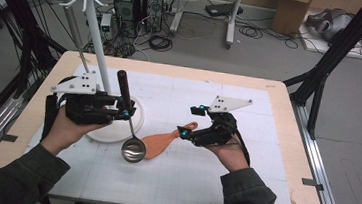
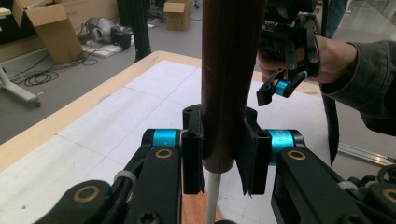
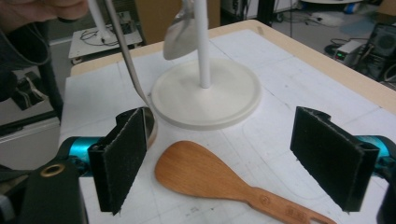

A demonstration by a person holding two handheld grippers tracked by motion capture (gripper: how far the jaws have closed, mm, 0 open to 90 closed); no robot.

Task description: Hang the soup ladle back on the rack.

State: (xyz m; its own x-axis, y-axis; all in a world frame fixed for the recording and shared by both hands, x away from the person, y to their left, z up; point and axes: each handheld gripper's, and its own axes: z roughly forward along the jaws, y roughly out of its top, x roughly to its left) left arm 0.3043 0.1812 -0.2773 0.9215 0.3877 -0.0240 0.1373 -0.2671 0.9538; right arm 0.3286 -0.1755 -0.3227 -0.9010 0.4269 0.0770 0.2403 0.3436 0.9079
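Left gripper [image 1: 127, 111], frame left, clamps ladle [image 1: 133, 147] by dark handle. Right gripper [image 3: 233, 163] jaws apart over wooden spatula [image 3: 219, 179], centre, flat on table [image 1: 241, 188]. Risk: ladle bowl swings, knocks spatula; pads skid off thin spatula.

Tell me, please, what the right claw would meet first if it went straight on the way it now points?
Probably the wooden spatula: it lies just ahead, below the open right claw. Passing above it, the claw would next meet the white stand's round base, though depth is hard to judge.

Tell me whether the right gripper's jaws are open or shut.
Open. The right gripper has its two black pads standing wide apart above the wooden spatula, which lies flat on the mat, neither pad touching it.
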